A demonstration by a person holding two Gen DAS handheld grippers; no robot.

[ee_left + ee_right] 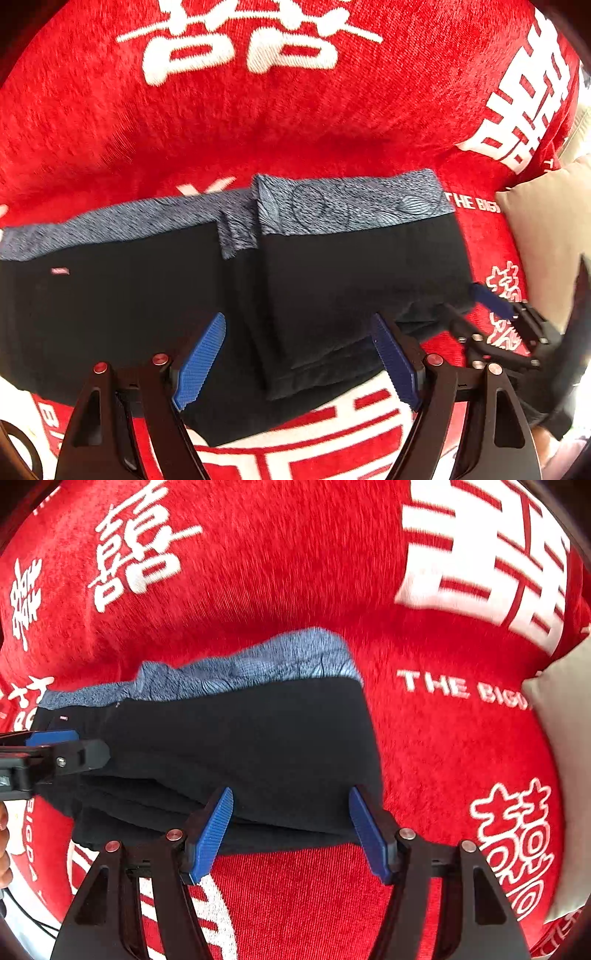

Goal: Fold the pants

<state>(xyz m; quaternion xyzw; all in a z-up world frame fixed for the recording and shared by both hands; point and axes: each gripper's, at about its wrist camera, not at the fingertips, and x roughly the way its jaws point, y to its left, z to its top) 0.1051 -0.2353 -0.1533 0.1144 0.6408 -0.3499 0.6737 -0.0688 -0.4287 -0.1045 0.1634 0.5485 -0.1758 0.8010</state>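
Pants (pixel 155 306), black with a blue-grey waistband, lie partly folded on a red blanket (pixel 280 122).
One side is doubled over the middle. The left gripper (pixel 299 358) hovers above the near edge of the fold, jaws apart and empty; the right gripper (pixel 291 827) hangs at the near right edge, jaws apart too. A beige pillow (pixel 550 229) sits at the right.

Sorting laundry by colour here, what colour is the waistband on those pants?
The waistband is mottled blue-grey with thin dark line patterns; clearest in the left wrist view.
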